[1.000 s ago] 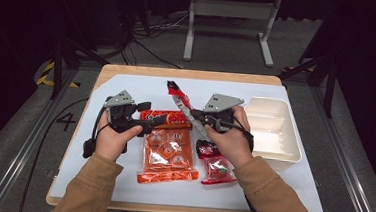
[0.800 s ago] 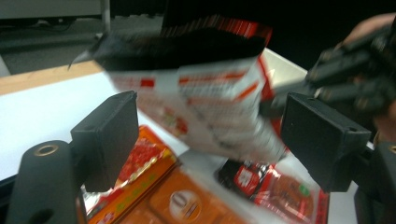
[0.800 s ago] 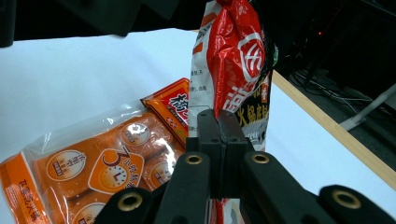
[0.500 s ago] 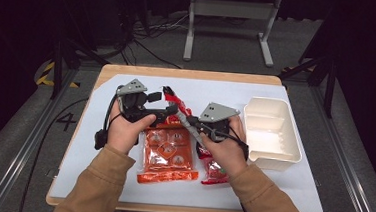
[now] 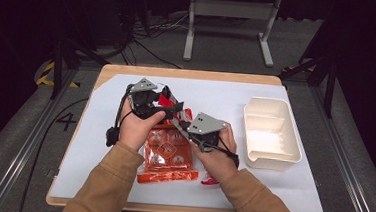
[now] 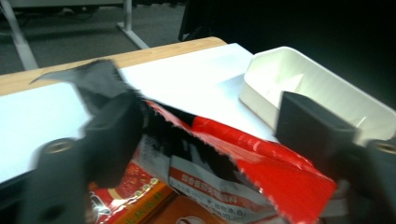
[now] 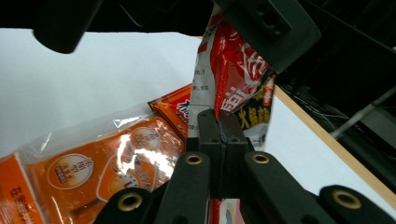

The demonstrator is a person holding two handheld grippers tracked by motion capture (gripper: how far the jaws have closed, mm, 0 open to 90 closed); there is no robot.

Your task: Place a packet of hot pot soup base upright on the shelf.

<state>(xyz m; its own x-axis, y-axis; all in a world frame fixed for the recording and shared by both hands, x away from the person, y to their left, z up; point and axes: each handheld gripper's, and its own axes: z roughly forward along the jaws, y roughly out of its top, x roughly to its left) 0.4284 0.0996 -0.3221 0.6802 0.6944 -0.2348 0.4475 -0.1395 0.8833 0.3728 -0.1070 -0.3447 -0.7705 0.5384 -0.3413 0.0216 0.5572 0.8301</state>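
A red snack packet [image 5: 166,101] hangs above the table between my two grippers. My right gripper [image 7: 218,119] is shut on its lower edge, and the packet [image 7: 227,65] rises from the pinched jaws. My left gripper [image 6: 205,126] has its jaws around the packet's torn top [image 6: 261,158]. They have just been closing and still stand wide, the left jaw against the foil and the right jaw clear of it. In the high view the left gripper [image 5: 175,105] points right and the right gripper [image 5: 179,119] points left below it.
An orange multi-pack bag [image 5: 166,152] lies flat on the white sheet under both hands. A small red packet [image 5: 211,180] peeks out beside the right wrist. A white plastic tray [image 5: 293,143] stands at the right. The wooden table edge [image 5: 188,74] runs along the back.
My left gripper has moved right, toward the table's middle, over the packet's top. My right gripper has come left and nearer the person, still shut on the packet.
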